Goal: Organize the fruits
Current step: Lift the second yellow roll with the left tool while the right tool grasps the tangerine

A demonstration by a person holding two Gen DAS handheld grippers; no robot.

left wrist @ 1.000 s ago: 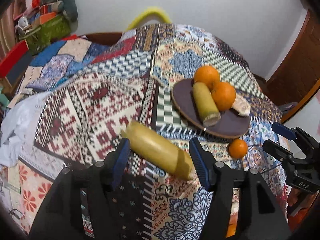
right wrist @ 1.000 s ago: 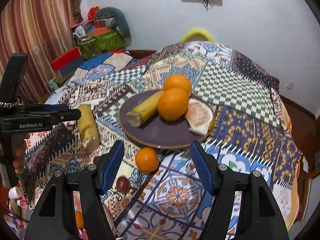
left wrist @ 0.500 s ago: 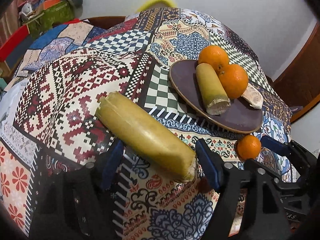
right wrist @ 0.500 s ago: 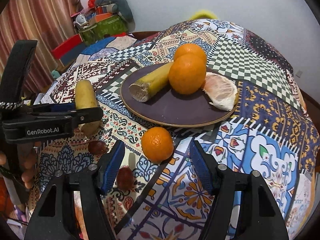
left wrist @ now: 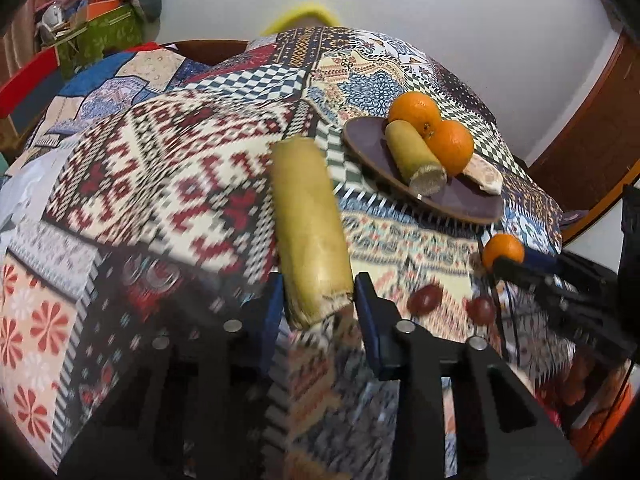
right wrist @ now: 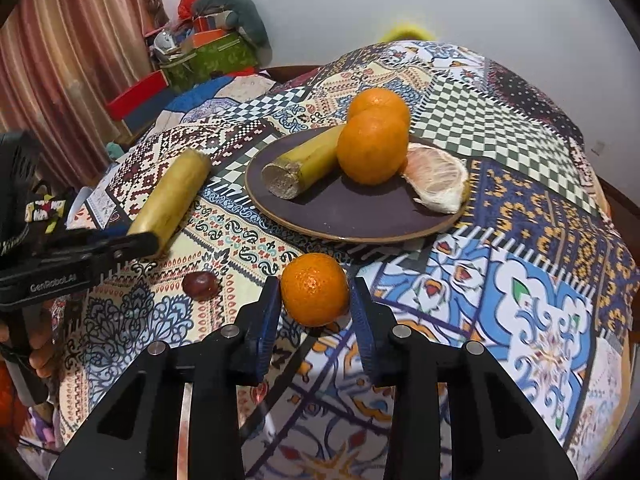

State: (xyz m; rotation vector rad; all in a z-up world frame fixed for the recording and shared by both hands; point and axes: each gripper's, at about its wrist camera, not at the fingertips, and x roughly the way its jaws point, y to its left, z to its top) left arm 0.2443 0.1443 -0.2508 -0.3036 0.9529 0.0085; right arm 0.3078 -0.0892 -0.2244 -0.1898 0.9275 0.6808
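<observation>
A dark round plate on the patterned cloth holds a cut banana piece, two oranges and a peeled citrus segment. My left gripper is shut on the near end of a second yellow banana piece. My right gripper is shut on a small orange that sits just in front of the plate.
Small dark red fruits lie on the cloth between the grippers. Boxes and clutter stand at the back left by a striped curtain. A white wall is behind the table; a wooden chair is at the right.
Both grippers moved forward and closed: the left onto the loose banana piece, the right onto the small orange.
</observation>
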